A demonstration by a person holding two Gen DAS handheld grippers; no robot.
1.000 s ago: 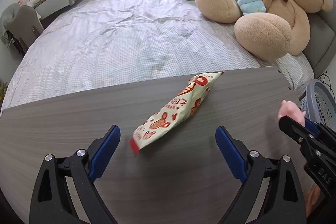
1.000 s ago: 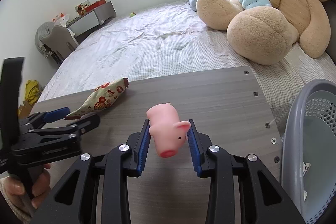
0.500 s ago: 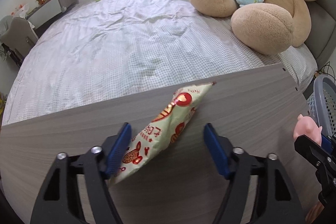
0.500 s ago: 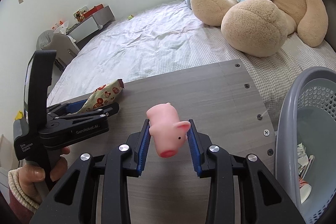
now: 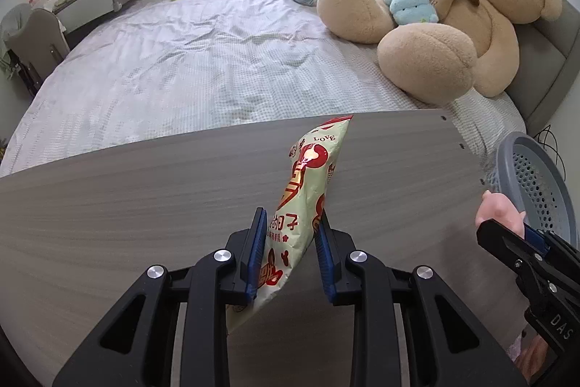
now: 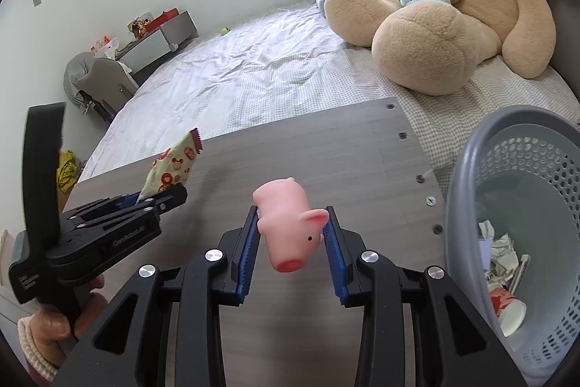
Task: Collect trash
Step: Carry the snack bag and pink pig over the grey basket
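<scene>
A cream snack packet [image 5: 311,162] with red print stands tilted up from the wooden table [image 5: 145,198]. My left gripper [image 5: 290,223] is closing on its lower half, and both blue pads press its sides. The right wrist view shows that packet [image 6: 170,169] sticking up out of the left gripper [image 6: 163,198]. My right gripper [image 6: 291,216] is shut on a pink rubber pig [image 6: 286,227], held above the table [image 6: 344,147] just left of a grey perforated basket [image 6: 467,169]. In the left wrist view the pig [image 5: 496,213] and right gripper [image 5: 507,234] sit at the right edge.
The basket [image 5: 536,169] stands off the table's right end and holds crumpled paper [image 6: 504,245] and a paper cup [image 6: 507,307]. Beyond the table lies a bed [image 5: 199,60] with a big teddy bear [image 5: 453,24]. A hand in a cream sleeve [image 6: 47,325] holds the left gripper.
The left jaws narrowed from wide apart onto the packet, which went from lying flat to tilted up between the pads. The right gripper, still holding the pig, drifted towards the basket.
</scene>
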